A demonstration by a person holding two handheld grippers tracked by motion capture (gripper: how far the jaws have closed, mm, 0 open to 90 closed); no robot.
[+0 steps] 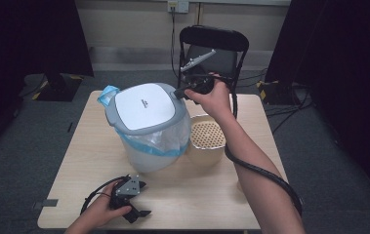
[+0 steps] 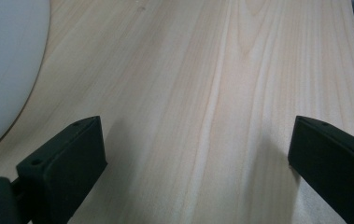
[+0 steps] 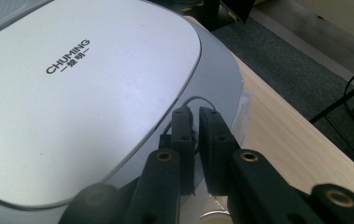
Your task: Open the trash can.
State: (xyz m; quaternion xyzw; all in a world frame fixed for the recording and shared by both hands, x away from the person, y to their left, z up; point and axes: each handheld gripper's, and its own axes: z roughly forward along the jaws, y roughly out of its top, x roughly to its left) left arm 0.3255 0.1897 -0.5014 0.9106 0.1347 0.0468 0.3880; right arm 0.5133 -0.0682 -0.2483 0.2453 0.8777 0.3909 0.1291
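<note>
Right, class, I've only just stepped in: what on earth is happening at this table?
A person holds a hand-held gripper in each hand at a light wooden table. The right hand-held gripper is shut on the grey rim of the white-lidded plastic bin, which has a blue-edged clear liner. The left hand-held gripper rests open near the table's front edge, holding nothing. A cream perforated-top container stands beside the bin.
</note>
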